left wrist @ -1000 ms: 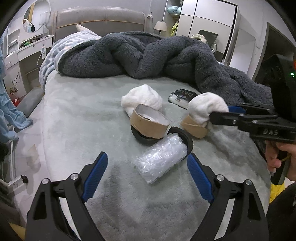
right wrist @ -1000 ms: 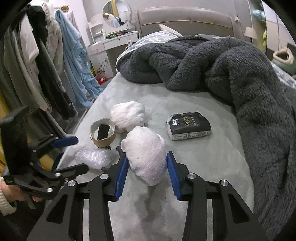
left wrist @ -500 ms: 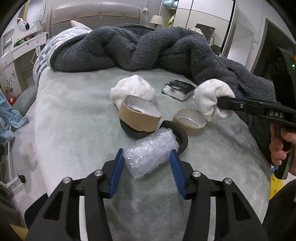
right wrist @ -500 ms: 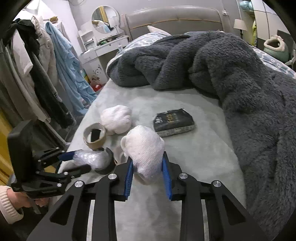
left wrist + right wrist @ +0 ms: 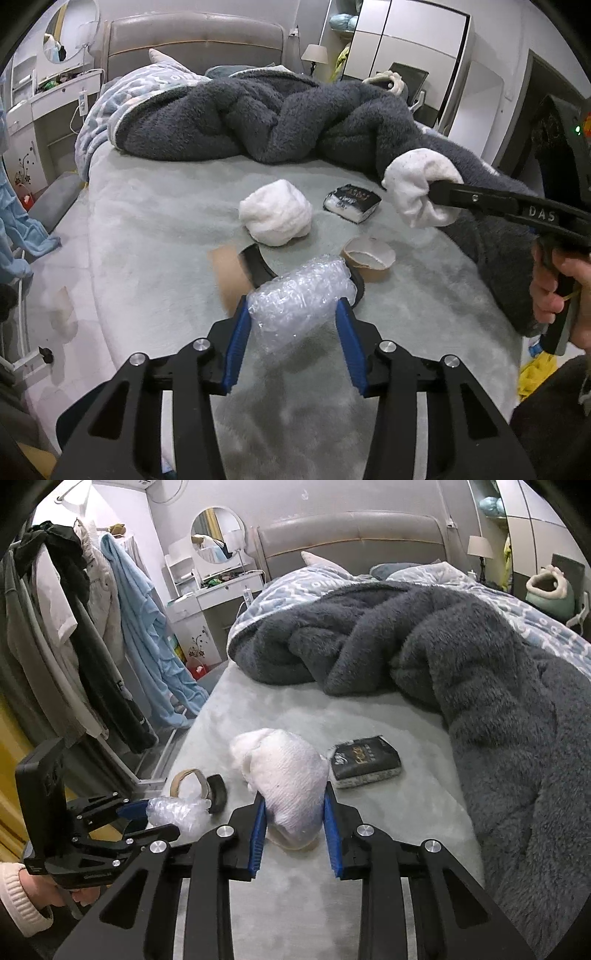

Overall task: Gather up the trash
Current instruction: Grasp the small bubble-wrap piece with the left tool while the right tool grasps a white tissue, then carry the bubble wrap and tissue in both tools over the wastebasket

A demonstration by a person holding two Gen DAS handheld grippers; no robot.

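Left wrist view: a pale grey-green bed cover (image 5: 155,236) fills the foreground, with a rumpled dark grey blanket (image 5: 280,122) heaped across the far side below a padded headboard (image 5: 192,40). A white wardrobe (image 5: 406,40) stands behind. On the cover lie a white wad (image 5: 275,218), a black packet (image 5: 352,202), a low cardboard ring (image 5: 368,258) and a blurred tape roll (image 5: 236,273) tipped on its side. Half a second ago that roll stood upright on a black ring; it has since toppled as the bubble wrap came up. The left gripper (image 5: 293,321) is clamped on the bubble wrap bundle (image 5: 301,297), blue pads pressing both sides, lifted just above the cover. At right, the right gripper (image 5: 439,192) holds a second white wad (image 5: 417,188) raised in the air, higher than before, the person's hand (image 5: 554,291) on its handle.

Right wrist view: the same bed, with clothes (image 5: 85,635) hanging on a rack at left and a vanity with a round mirror (image 5: 216,535) beyond. The right gripper (image 5: 293,805) is closed on the white wad (image 5: 288,771), lifted off the cover; the cardboard ring it covered earlier now peeks out beneath. The black packet (image 5: 365,762) lies just right. At lower left the left gripper (image 5: 155,818) grips the bubble wrap bundle (image 5: 177,810), hand (image 5: 40,897) below in a cream cuff.
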